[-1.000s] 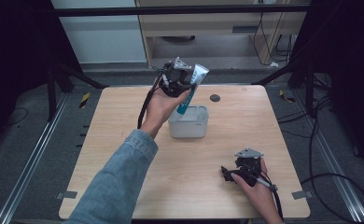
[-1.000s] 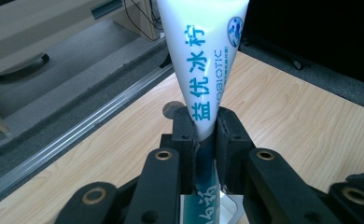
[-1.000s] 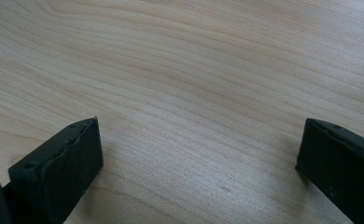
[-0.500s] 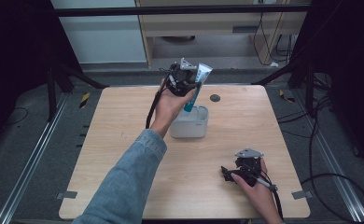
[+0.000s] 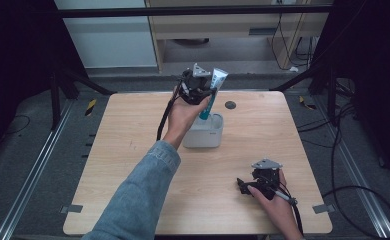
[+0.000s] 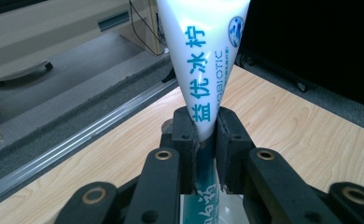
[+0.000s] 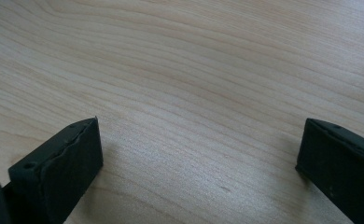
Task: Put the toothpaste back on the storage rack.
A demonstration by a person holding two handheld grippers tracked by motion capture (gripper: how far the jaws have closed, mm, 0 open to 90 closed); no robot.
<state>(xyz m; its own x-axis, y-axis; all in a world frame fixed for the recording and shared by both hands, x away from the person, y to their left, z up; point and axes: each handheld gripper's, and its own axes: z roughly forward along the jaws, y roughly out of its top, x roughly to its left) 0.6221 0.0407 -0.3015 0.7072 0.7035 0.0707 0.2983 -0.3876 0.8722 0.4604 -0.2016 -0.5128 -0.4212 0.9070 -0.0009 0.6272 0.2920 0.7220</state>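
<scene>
A container (image 5: 204,135) sits mid-bench (image 5: 133,150) – a tube (image 5: 210,97) stands tilted in it, a small disc (image 5: 230,105) lies behind-right.

table (image 5: 133,150): light wood top, landmark
dark round disc (image 5: 230,105): on table, near far edge, right of centre
yellow-black striped piece (image 5: 90,107): on floor, just off table's far-left corner
metal rail (image 5: 28,185): floor, along table's left side
cables (image 5: 353,165): floor, right of table
cabinet (image 5: 233,25): beyond table's far edge
</scene>
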